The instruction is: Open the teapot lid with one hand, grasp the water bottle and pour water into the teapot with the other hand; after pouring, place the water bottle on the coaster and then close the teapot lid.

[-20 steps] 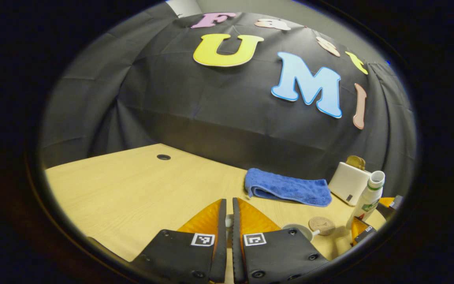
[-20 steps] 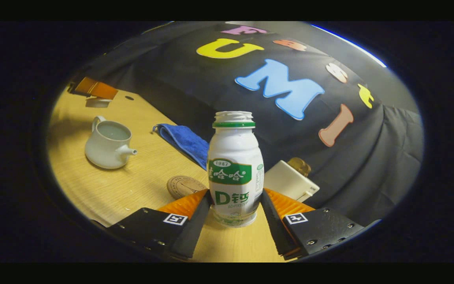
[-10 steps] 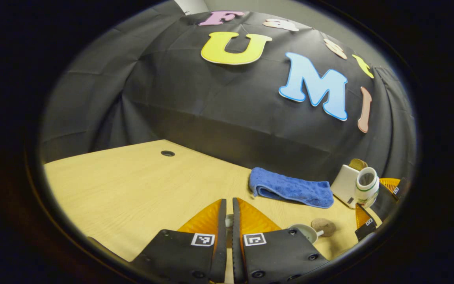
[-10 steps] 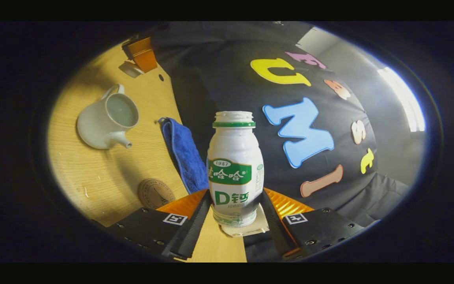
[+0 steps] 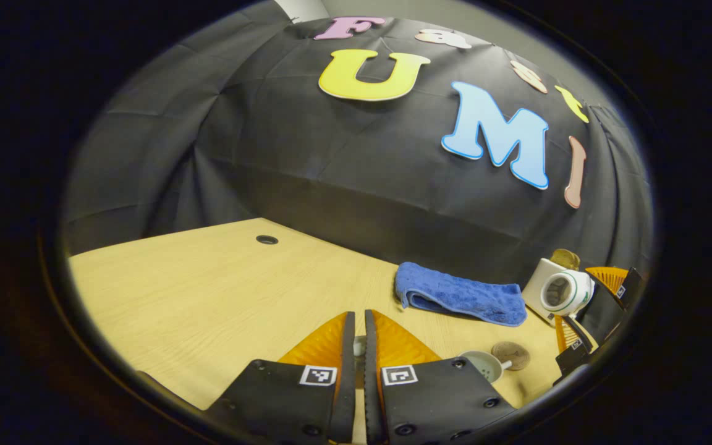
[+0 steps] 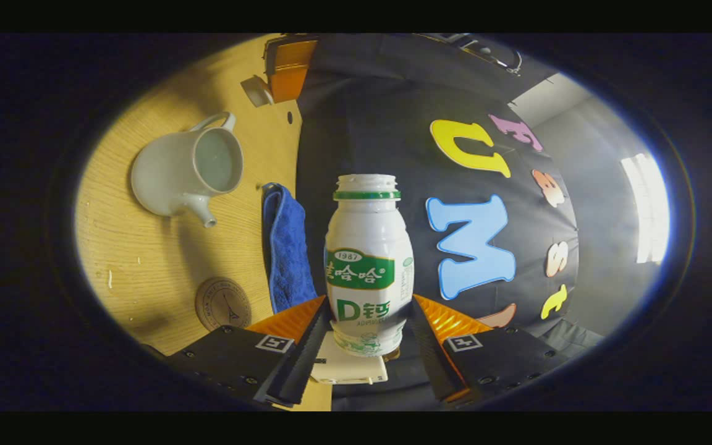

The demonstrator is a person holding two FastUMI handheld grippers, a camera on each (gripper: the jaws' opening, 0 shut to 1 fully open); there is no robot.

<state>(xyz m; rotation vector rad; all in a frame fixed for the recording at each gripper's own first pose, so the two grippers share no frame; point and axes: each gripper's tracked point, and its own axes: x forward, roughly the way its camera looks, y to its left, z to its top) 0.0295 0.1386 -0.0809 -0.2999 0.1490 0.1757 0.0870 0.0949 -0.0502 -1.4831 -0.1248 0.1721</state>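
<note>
Teapot (image 6: 180, 176): white, lid off, standing on the wooden table (image 6: 139, 259) with its mouth open and its spout pointing toward the blue cloth (image 6: 287, 247); in the left gripper view the teapot (image 5: 479, 364) appears just beside the left gripper's right finger, its spout toward the coaster.

Table, pale wood grain, with a small round hole (image 5: 266, 239) near its far edge. Blue cloth (image 5: 458, 295), folded, lying along the table's far side beside a white box (image 5: 538, 281).

Right gripper (image 6: 368, 337): both fingers press against the lower body of the water bottle (image 6: 368, 272), which is lifted off the table and tipped sideways, uncapped; in the left gripper view the water bottle (image 5: 566, 292) shows its open mouth facing the camera, with the right gripper (image 5: 588, 312) around it.

Left gripper (image 5: 359, 346): fingers nearly together, clamped on a small pale object, the teapot lid (image 5: 359, 345), largely hidden between them; the same gripper and lid (image 6: 257, 89) appear far off at the table's edge in the right gripper view.

Coaster (image 6: 223, 304): round, brown, flat on the table between teapot and cloth, bare.
</note>
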